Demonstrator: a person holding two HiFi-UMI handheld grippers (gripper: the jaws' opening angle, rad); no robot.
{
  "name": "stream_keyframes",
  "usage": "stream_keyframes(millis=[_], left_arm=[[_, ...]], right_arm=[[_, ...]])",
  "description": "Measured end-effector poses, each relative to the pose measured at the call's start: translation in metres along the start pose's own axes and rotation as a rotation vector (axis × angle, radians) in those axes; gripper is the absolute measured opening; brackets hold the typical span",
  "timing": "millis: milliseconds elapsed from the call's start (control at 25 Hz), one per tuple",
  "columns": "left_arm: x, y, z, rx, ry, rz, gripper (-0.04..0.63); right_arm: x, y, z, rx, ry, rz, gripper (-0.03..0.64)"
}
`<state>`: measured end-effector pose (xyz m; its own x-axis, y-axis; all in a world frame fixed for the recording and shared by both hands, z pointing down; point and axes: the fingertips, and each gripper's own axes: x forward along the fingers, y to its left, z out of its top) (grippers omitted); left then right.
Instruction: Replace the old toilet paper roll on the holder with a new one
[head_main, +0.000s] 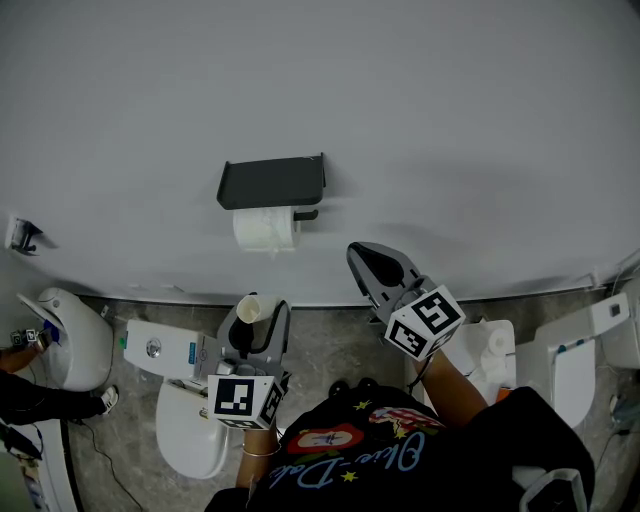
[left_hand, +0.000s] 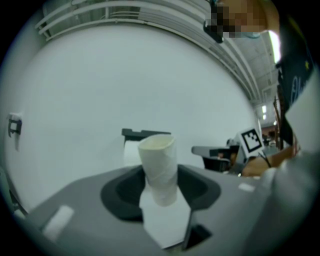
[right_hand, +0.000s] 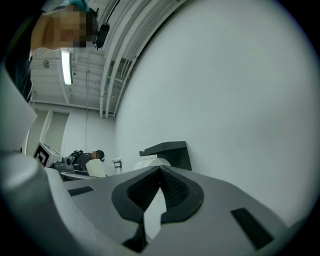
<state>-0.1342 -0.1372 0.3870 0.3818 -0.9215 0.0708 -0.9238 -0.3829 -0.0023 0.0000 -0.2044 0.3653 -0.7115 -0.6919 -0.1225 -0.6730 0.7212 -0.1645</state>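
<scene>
A black wall holder (head_main: 272, 182) carries a white toilet paper roll (head_main: 265, 229). Below it my left gripper (head_main: 256, 312) is shut on a nearly bare, upright paper tube (head_main: 248, 309). In the left gripper view the tube (left_hand: 159, 167) stands between the jaws, and behind it are the holder (left_hand: 145, 133) and its roll (left_hand: 131, 152). My right gripper (head_main: 358, 250) is shut and empty. It points at the wall just right of and below the holder. In the right gripper view the holder (right_hand: 167, 150) and roll (right_hand: 150, 162) sit right behind the closed tips.
A white toilet (head_main: 190, 430) with its tank (head_main: 165, 350) stands on the floor under my left hand. Another toilet (head_main: 570, 360) is at the right, with a white roll (head_main: 497, 343) beside it. A person's leg (head_main: 40, 400) shows at far left, and a small fixture (head_main: 22, 236) is on the wall.
</scene>
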Motion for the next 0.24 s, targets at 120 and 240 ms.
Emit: stream_keyframes(millis=[120,240], left_arm=[[-0.0008,-0.0004,0.0009,-0.001,0.0,-0.001,0.196],[-0.0023,-0.0007,0.002,0.001,-0.003,-0.001,0.196]], right_arm=[[-0.0006,-0.0015,0.0006,0.001,-0.002,-0.013,0.014],[-0.0005,-0.0047,0.0007,-0.013,0.001,-0.025,0.014]])
